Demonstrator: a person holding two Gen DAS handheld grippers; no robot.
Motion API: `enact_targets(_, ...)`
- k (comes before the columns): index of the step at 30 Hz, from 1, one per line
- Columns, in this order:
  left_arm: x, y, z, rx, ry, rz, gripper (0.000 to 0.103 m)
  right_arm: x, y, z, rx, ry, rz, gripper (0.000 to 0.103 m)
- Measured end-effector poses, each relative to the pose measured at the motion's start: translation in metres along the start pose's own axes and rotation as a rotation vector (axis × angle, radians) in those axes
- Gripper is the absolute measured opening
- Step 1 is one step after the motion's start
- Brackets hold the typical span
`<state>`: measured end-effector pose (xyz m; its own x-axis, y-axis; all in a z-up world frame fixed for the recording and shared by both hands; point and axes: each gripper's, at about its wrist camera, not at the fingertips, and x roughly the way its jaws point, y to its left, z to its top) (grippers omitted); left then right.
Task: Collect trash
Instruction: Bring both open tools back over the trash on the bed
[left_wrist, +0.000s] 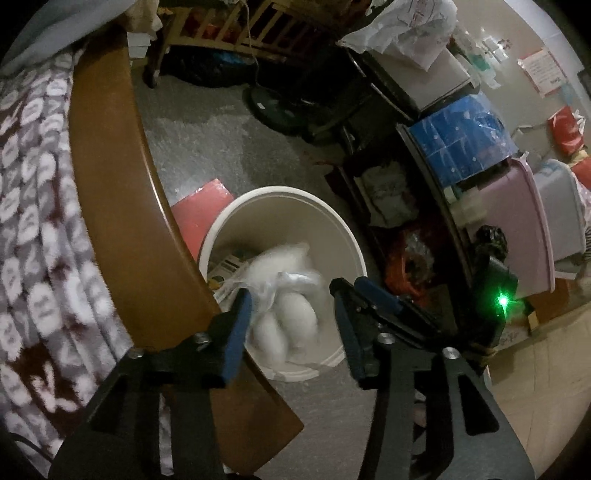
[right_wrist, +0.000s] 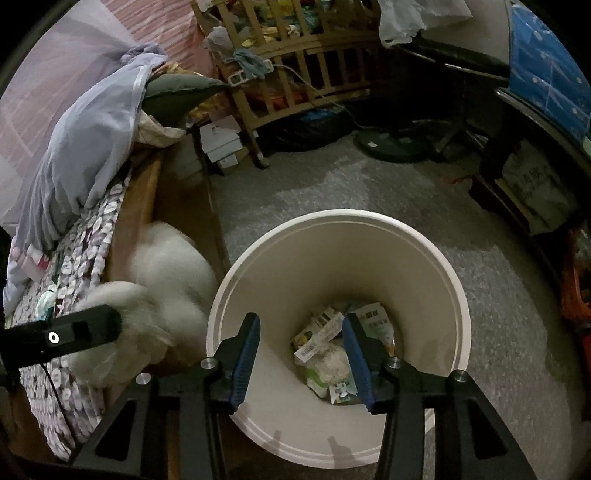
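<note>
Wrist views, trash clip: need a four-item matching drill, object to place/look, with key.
Things:
1. trash bin
2. plastic bag
3. food packaging
4. crib

Descriptions:
A. lying at the bottom of the bin
B. wooden, at the far side of the floor
C. white and blurred, between the fingers of the left gripper
D. white, open-topped, on the floor beside the bed frame

Pairs: 1-D, 2-C, 3-A, 4-B

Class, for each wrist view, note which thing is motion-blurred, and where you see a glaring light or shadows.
Left wrist view: the white plastic bag over the bin is smeared by motion, and a green indicator light flares. Right wrist view: the same bag beside the bed is blurred, the trash in the bin stays sharp, and two finger shadows fall on the bin's near wall.
</note>
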<state>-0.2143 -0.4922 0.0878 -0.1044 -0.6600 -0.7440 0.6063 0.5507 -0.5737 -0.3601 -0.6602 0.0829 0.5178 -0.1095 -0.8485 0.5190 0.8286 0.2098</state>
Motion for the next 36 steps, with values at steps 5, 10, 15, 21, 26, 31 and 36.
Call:
enact_targets(5, -0.017, 0.001, -0.004, 0.025, -0.038, 0.076, 0.049, 0.000, 0.006, 0.000, -0.003, 0.006, 0.003, 0.045)
enact_targets(10, -0.037, 0.010, -0.013, 0.074, -0.092, 0.209, 0.049, -0.006, 0.020, -0.003, -0.034, 0.000, 0.010, 0.045)
enact_targets(15, -0.060, 0.029, -0.024, 0.081, -0.137, 0.323, 0.049, -0.010, 0.042, -0.002, -0.067, -0.007, 0.028, 0.046)
enact_targets(21, -0.092, 0.057, -0.039, 0.063, -0.178, 0.423, 0.049, -0.013, 0.084, -0.002, -0.134, -0.015, 0.068, 0.048)
enact_targets(26, -0.122, 0.083, -0.047, 0.019, -0.209, 0.486, 0.049, -0.012, 0.129, -0.004, -0.202, -0.009, 0.122, 0.050)
enact_targets(31, -0.158, 0.121, -0.057, -0.041, -0.231, 0.538, 0.049, -0.006, 0.177, -0.010, -0.278, 0.012, 0.169, 0.050)
enact_targets(36, -0.202, 0.169, -0.073, -0.124, -0.253, 0.595, 0.049, 0.005, 0.220, -0.014, -0.337, 0.043, 0.216, 0.050)
